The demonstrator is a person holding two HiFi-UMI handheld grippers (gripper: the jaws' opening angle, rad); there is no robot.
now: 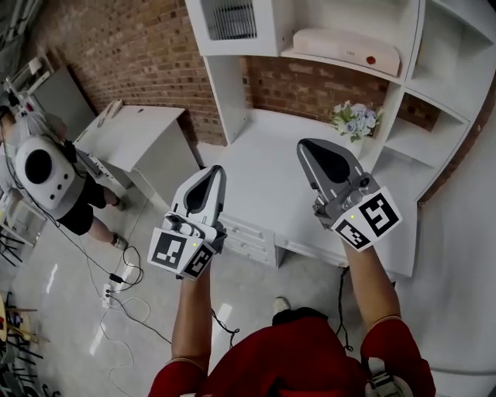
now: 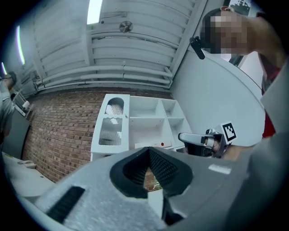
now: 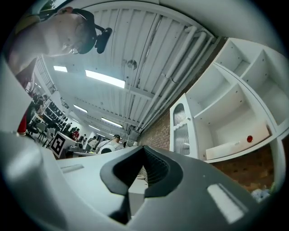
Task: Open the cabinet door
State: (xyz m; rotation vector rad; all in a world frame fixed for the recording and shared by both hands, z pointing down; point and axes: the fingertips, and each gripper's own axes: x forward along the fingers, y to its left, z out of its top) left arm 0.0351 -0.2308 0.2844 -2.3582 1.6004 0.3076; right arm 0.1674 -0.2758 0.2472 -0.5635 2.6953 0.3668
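The white cabinet door (image 1: 232, 22) with ribbed glass panels stands closed at the upper left of the white shelf unit; it also shows in the left gripper view (image 2: 110, 126) and the right gripper view (image 3: 180, 128). Both grippers hover in front of the desk, well short of the door. My left gripper (image 1: 213, 172) is shut with nothing in it, its tips meeting (image 2: 149, 151). My right gripper (image 1: 306, 145) is also shut and empty (image 3: 143, 149), and sits to the right, over the desk's front part. Both point slightly upward toward the shelves.
A white desk (image 1: 271, 182) with drawers (image 1: 248, 236) stands below the shelves. A flower pot (image 1: 355, 120) sits at its back right, and a white device (image 1: 345, 50) lies on the shelf above. A second white table (image 1: 136, 139), a person (image 1: 46, 178) and floor cables (image 1: 116, 287) are at left.
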